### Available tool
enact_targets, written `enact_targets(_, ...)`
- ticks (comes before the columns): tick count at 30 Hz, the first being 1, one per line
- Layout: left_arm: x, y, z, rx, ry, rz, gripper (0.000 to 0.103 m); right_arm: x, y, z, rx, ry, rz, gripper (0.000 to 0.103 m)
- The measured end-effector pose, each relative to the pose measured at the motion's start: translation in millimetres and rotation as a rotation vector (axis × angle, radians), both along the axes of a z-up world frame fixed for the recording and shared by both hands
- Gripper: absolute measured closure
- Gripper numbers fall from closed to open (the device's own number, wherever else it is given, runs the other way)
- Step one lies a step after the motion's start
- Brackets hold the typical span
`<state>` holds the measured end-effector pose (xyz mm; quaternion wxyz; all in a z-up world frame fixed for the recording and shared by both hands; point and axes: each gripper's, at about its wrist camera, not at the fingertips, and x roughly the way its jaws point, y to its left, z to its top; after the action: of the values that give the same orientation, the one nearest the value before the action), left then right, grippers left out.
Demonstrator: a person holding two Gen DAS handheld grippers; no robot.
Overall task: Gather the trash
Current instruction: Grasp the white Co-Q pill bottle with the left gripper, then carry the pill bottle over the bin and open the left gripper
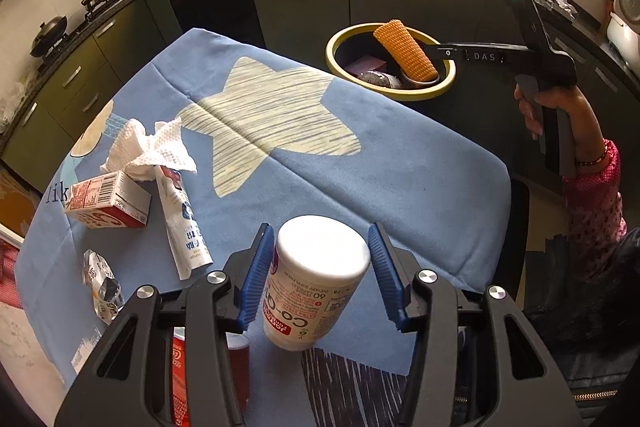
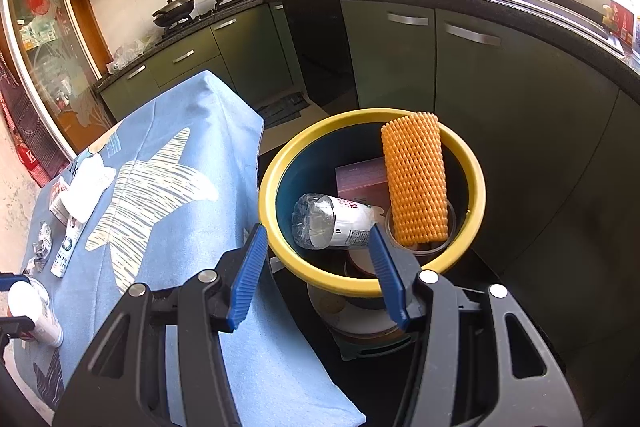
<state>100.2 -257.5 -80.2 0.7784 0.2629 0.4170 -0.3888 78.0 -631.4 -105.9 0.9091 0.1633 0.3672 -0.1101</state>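
A white supplement bottle stands upright on the blue tablecloth, between the open blue fingers of my left gripper; the left pad is close to it, the right pad is apart. My right gripper is open and empty, held over the near rim of the yellow-rimmed trash bin. The bin holds an orange foam net sleeve, a clear plastic bottle and a pink box. The bin also shows in the left wrist view, beyond the table's far edge.
On the cloth at the left lie a crumpled paper towel, a red-and-white carton, a white tube and a crumpled wrapper. A red can sits under my left gripper. Dark green cabinets ring the floor.
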Motion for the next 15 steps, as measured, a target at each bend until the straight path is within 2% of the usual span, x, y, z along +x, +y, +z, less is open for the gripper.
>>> enact_targets(15, 22.3, 2.6, 17.8, -0.038, -0.055, 0.074, 0.054, -0.8, -2.1, -1.3, 0.007, -0.001, 0.003, 0.052)
